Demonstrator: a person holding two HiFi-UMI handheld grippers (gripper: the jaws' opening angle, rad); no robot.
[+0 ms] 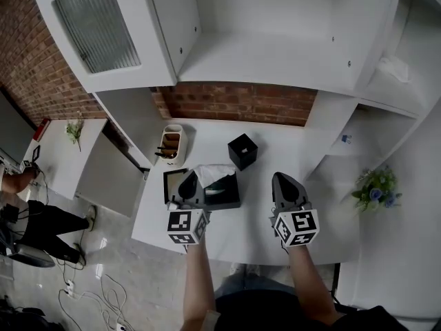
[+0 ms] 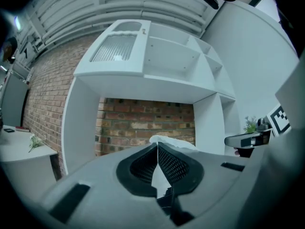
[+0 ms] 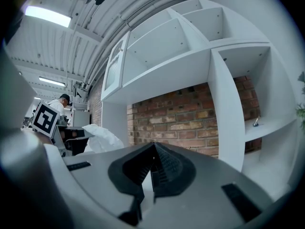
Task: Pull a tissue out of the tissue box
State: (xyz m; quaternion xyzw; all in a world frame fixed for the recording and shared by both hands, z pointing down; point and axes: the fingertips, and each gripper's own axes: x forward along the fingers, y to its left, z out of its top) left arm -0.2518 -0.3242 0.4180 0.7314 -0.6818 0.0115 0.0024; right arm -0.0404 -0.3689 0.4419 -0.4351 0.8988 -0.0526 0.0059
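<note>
A black tissue box (image 1: 227, 197) lies on the white table (image 1: 324, 243) in the head view. A crumpled white tissue (image 1: 215, 172) rises out of its top. My left gripper (image 1: 189, 178) hovers over the box's left part, shut on the tissue. In the left gripper view the tissue (image 2: 174, 142) bulges just past the closed tips of the left gripper (image 2: 157, 146). My right gripper (image 1: 281, 179) hangs to the right of the box, apart from it. Its jaws in the right gripper view (image 3: 153, 146) are shut with nothing between them, and the tissue (image 3: 104, 138) shows at the left.
Behind the tissue box stands a small black cube box (image 1: 242, 150), and further left a white holder (image 1: 172, 145) with brown items. White shelving (image 1: 275, 61) and a brick wall (image 1: 241, 103) close the back. A potted plant (image 1: 375, 188) sits at the right.
</note>
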